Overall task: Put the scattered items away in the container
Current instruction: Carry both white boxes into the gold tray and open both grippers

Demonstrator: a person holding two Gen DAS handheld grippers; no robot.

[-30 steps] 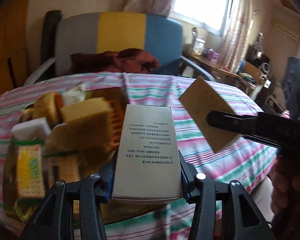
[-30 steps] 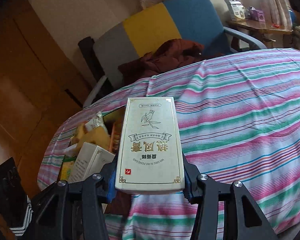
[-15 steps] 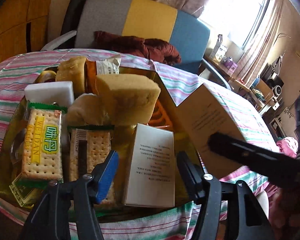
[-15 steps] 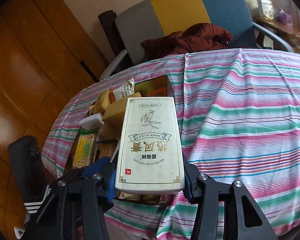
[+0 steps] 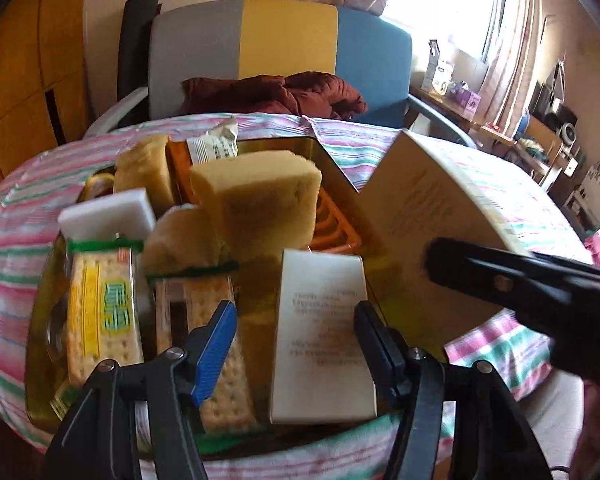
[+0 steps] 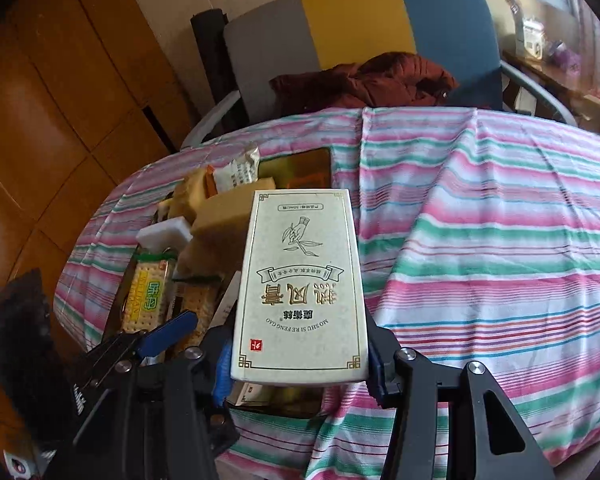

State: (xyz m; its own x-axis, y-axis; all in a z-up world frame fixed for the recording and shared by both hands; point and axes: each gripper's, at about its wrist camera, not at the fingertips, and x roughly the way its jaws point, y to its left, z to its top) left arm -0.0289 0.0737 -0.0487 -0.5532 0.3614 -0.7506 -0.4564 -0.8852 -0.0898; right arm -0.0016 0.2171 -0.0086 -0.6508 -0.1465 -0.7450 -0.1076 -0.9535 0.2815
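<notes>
My left gripper (image 5: pixel 296 340) hangs open over the near end of the gold tin container (image 5: pixel 36 320). A white printed box (image 5: pixel 320 336) stands inside the tin between the fingers. It rests by the right-hand finger, and the blue pad (image 5: pixel 216 340) is clear of it. My right gripper (image 6: pixel 300 364) is shut on a cream box with green Chinese print (image 6: pixel 300 292), held over the tin's right edge. In the left wrist view that cream box (image 5: pixel 416 232) tilts beside the tin. The tin holds yellow sponges (image 5: pixel 260 196), cracker packs (image 5: pixel 100 308), a white block (image 5: pixel 108 212) and an orange dish (image 5: pixel 336 232).
The round table wears a pink, green and white striped cloth (image 6: pixel 480 240). Behind it stands a grey, yellow and blue chair (image 5: pixel 284 36) with a maroon jacket (image 5: pixel 276 92) on the seat. A cluttered desk (image 5: pixel 460 96) is at the far right, wooden panels at the left.
My left gripper opened and let the white box go; the box now stands in the tin. The right gripper carried the cream box leftward to the tin's edge.
</notes>
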